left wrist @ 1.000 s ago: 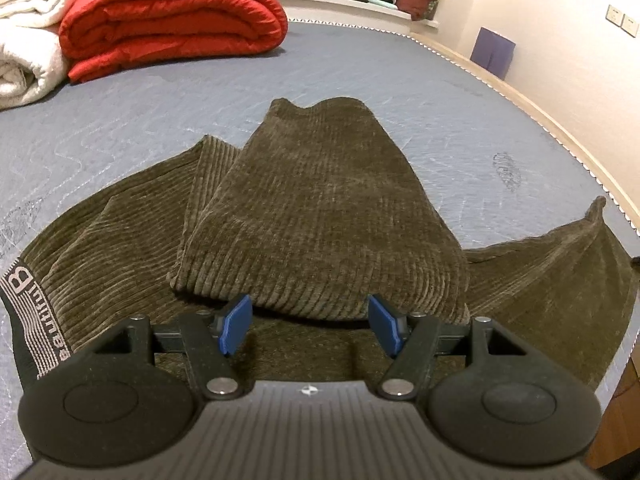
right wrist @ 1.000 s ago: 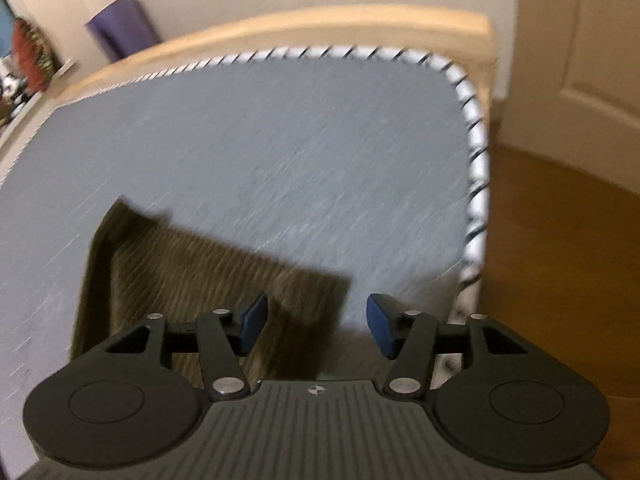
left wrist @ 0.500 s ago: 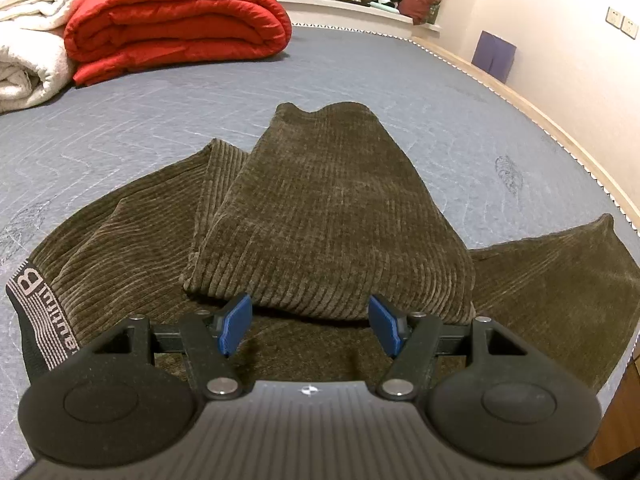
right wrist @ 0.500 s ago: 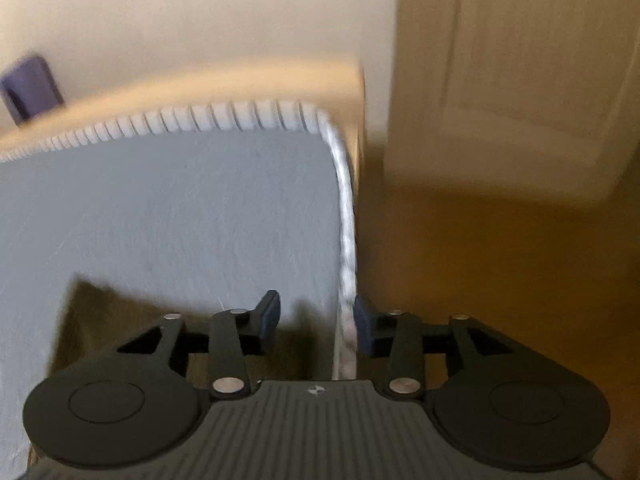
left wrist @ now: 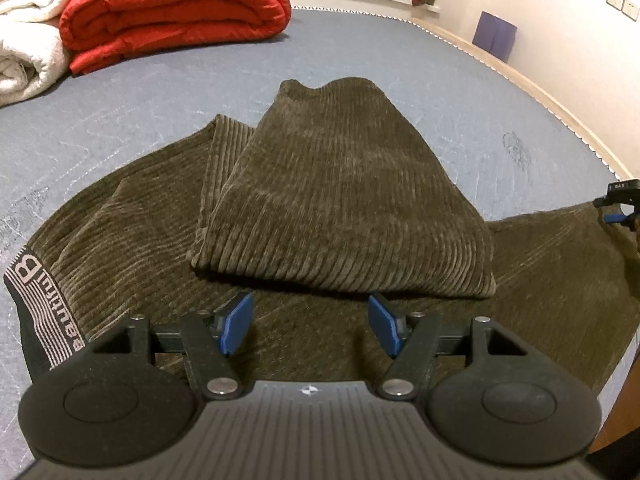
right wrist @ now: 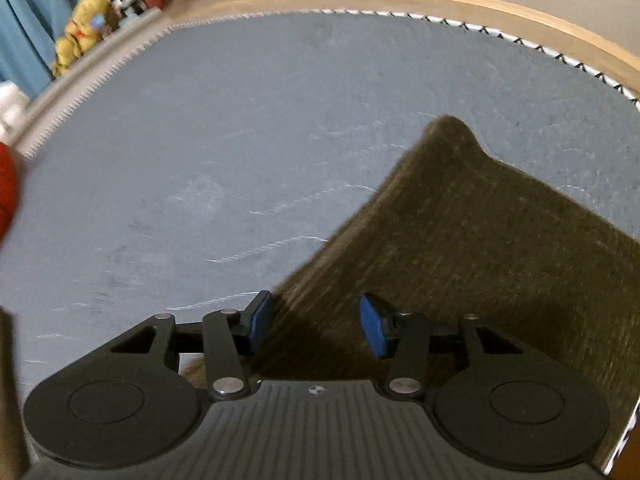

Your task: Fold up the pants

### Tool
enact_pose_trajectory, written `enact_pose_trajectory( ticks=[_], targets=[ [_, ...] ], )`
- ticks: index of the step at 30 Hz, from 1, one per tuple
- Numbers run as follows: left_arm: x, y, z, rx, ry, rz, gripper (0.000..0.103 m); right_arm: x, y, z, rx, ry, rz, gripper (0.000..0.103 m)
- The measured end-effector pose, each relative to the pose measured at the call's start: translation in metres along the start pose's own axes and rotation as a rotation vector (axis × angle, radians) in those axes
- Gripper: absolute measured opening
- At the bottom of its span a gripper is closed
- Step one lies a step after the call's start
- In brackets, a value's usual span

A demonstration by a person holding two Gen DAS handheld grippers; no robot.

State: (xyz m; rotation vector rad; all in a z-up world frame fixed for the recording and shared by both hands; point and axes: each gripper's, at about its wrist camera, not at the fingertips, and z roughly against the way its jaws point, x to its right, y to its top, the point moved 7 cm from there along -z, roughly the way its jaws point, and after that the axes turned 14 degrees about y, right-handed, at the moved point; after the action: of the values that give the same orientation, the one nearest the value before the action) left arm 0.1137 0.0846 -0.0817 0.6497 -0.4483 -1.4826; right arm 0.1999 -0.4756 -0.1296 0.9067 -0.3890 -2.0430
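Note:
Olive corduroy pants (left wrist: 340, 184) lie spread on the grey-blue mattress (left wrist: 200, 92), with one part folded over the middle. The lettered waistband (left wrist: 36, 304) is at the left. My left gripper (left wrist: 310, 324) hovers over the near fabric just before the fold's edge. Its jaws are closing with nothing pinched between the blue pads. In the right wrist view, the right gripper (right wrist: 316, 326) stands open above the left edge of the pant leg end (right wrist: 480, 240). Its pads do not press the cloth. A bit of the right gripper (left wrist: 619, 194) shows by the leg's far corner.
A folded red quilt (left wrist: 172, 12) and white blankets (left wrist: 28, 32) lie at the back left of the bed. Plush toys (right wrist: 80, 28) line a ledge behind. The wooden bed frame (right wrist: 440, 0) runs along the far side, and the floor drops off at the right.
The right wrist view swung from the bed's corner and the floor back over the mattress and the pant leg end. The left gripper stayed put, its pads a little closer.

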Motion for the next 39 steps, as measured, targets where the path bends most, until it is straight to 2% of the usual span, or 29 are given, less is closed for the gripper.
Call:
enact_pose_trajectory(
  ticks=[2,4,7,10,12,15,19,23,25,29,32,34,36,39],
  targets=[
    [-0.004,-0.005,-0.011,-0.027,0.009,-0.008,0.061,0.001,0.004,-0.001,0.025,-0.012,0.038,0.050],
    [-0.009,-0.017,-0.033,-0.094,0.054,-0.041,0.048,0.001,0.004,0.002,0.035,-0.026,0.037,0.051],
    [-0.006,-0.021,-0.037,-0.077,0.060,-0.120,0.049,-0.013,0.004,0.009,0.036,-0.036,0.072,0.051],
    [-0.013,-0.016,-0.021,-0.079,0.048,-0.066,0.050,-0.026,0.004,0.021,0.053,-0.016,0.163,0.051],
    [-0.020,-0.011,-0.007,-0.044,0.044,-0.047,0.051,-0.044,0.001,0.036,0.063,0.014,0.235,0.052],
    [-0.039,-0.009,-0.001,-0.027,0.076,-0.007,0.051,-0.067,-0.001,0.056,0.084,0.059,0.323,0.056],
    [-0.068,-0.016,-0.009,-0.067,0.146,0.047,0.051,-0.098,0.000,0.087,0.130,0.112,0.384,0.059],
    [-0.080,-0.030,-0.018,-0.124,0.177,0.055,0.051,-0.130,-0.003,0.121,0.173,0.219,0.375,0.059],
    [-0.087,-0.028,-0.013,-0.108,0.204,0.099,0.050,-0.150,-0.005,0.142,0.215,0.267,0.381,0.059],
    [-0.105,-0.008,0.023,-0.009,0.215,0.229,0.047,-0.194,-0.013,0.192,0.332,0.387,0.398,0.059],
    [-0.112,0.006,0.044,0.044,0.200,0.316,0.033,-0.226,-0.034,0.215,0.357,0.478,0.427,0.059],
    [-0.113,0.013,0.055,0.068,0.181,0.355,0.012,-0.247,-0.052,0.225,0.387,0.527,0.478,0.058],
    [-0.112,0.017,0.064,0.084,0.169,0.381,0.010,-0.264,-0.076,0.222,0.375,0.559,0.516,0.056],
    [-0.107,0.022,0.073,0.084,0.134,0.431,0.008,-0.293,-0.111,0.206,0.294,0.630,0.580,0.054]
  ],
)
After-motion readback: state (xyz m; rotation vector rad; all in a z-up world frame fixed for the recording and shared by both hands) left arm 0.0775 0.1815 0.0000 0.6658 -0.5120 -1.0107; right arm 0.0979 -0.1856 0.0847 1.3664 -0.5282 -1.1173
